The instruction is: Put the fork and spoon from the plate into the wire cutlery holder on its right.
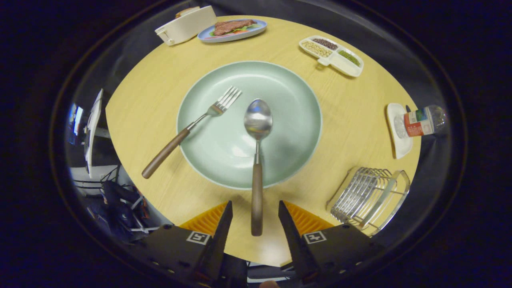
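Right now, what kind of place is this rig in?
Probably a staged dining setup in a recording booth: a round wooden table set with a green plate holding a fork and spoon, plus a steak dish. The open gripper straddles the spoon handle.

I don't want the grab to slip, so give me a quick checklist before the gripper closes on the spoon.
1. Gripper open: ok.
2. Spoon handle between the fingers: ok, with a gap on each side.
3. Fork apart from the spoon: ok.
4. Spoon bowl resting in the plate: ok.
5. Cutlery holder free to receive: ok, nothing in it.
6. Fingers at handle height: cannot tell.
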`<control>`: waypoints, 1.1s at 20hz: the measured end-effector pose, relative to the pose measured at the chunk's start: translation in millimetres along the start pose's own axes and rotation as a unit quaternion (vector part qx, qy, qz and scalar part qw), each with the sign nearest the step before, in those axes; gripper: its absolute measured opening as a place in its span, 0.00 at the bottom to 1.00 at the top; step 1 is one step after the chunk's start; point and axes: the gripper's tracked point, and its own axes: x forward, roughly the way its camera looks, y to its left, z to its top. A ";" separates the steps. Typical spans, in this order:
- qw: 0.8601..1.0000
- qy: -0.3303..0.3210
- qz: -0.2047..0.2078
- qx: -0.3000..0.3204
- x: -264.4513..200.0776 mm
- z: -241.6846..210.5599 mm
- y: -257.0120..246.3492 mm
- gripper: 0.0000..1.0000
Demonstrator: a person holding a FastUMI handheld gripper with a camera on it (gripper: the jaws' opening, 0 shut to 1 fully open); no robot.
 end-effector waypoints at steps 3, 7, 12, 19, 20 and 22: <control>1.000 0.008 0.009 0.009 4.6 -1.1 1.8 0.35; 0.999 0.021 0.023 0.030 1.2 -4.8 0.6 0.10; 0.999 0.002 0.043 0.029 -21.4 -3.1 0.6 0.01; 0.995 -0.046 0.067 0.056 -77.7 -8.5 -4.6 0.00; 0.994 -0.052 0.074 0.065 -90.0 -10.7 -8.2 0.00; 0.990 -0.067 0.085 0.086 -114.5 -16.0 -18.6 0.00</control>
